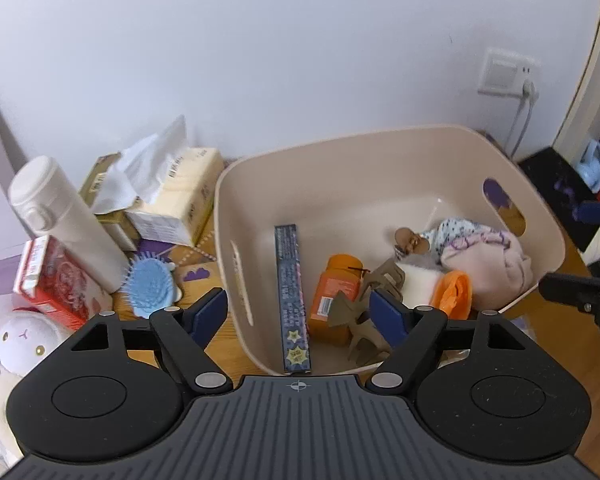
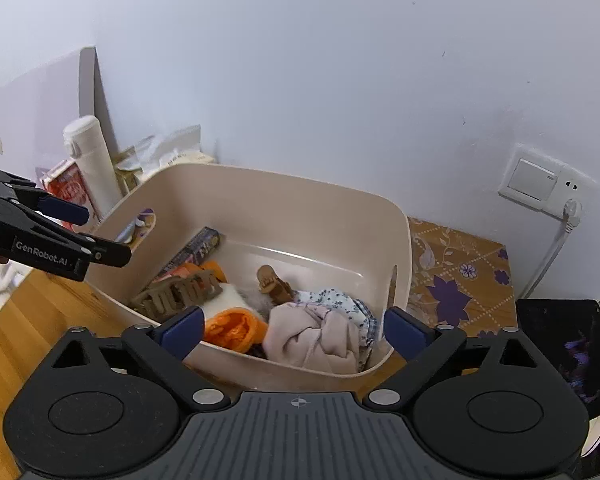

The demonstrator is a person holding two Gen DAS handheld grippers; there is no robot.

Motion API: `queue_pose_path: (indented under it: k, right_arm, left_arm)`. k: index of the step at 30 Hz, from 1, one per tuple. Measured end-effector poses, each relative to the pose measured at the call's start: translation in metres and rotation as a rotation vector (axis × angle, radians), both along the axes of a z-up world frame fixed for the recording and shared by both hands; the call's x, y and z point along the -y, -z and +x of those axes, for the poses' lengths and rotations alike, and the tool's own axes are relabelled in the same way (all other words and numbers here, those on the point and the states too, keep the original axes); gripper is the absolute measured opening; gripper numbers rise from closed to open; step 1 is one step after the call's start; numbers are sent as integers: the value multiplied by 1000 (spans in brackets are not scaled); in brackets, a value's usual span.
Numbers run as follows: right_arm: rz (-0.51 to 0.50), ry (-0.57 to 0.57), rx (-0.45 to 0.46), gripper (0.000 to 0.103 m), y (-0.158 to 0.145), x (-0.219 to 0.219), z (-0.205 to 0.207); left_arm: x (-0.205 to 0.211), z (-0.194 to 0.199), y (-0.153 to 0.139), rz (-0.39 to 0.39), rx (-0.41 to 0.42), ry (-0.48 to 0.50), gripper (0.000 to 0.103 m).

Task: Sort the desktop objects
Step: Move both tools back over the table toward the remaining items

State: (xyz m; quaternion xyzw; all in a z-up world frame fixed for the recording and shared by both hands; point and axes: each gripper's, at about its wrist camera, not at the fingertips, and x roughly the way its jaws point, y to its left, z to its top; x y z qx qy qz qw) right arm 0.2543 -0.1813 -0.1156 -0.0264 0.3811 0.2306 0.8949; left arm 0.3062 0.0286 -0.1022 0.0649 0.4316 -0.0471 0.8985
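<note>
The beige bin (image 1: 380, 152) sits on the wooden table (image 2: 28, 320) by the wall. Inside it lie a long dark box (image 1: 292, 300), an orange jar (image 1: 334, 300), a brown hair claw (image 2: 180, 292), a small doll (image 1: 452, 240) and a pink cloth (image 2: 316, 340). The jar is partly hidden under the claw. The left gripper (image 1: 298, 316) is over the near edge of the bin, fingers apart, holding nothing. The right gripper (image 2: 292, 330) is wide apart too, also empty. Left of the bin stand a white bottle (image 1: 64, 224), a blue hairbrush (image 1: 150, 286) and a tissue pack (image 1: 176, 196). A plush toy (image 1: 16, 344) is cut off at the left edge.
</note>
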Motion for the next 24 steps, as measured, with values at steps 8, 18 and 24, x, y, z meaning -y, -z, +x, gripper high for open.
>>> queue_pose_path:
  k: [8, 18, 24]
  right_arm:
    - [25, -19, 13, 103, -7, -1, -24]
    - [-4, -123, -39, 103, 14, -19, -53]
    - [-34, -189, -82, 103, 30, -38, -66]
  left_arm:
    - [-21, -26, -9, -4, 28, -70, 83]
    - [-47, -53, 23, 7, -50, -150, 84]
    - [-60, -64, 52, 9, -114, -191, 84]
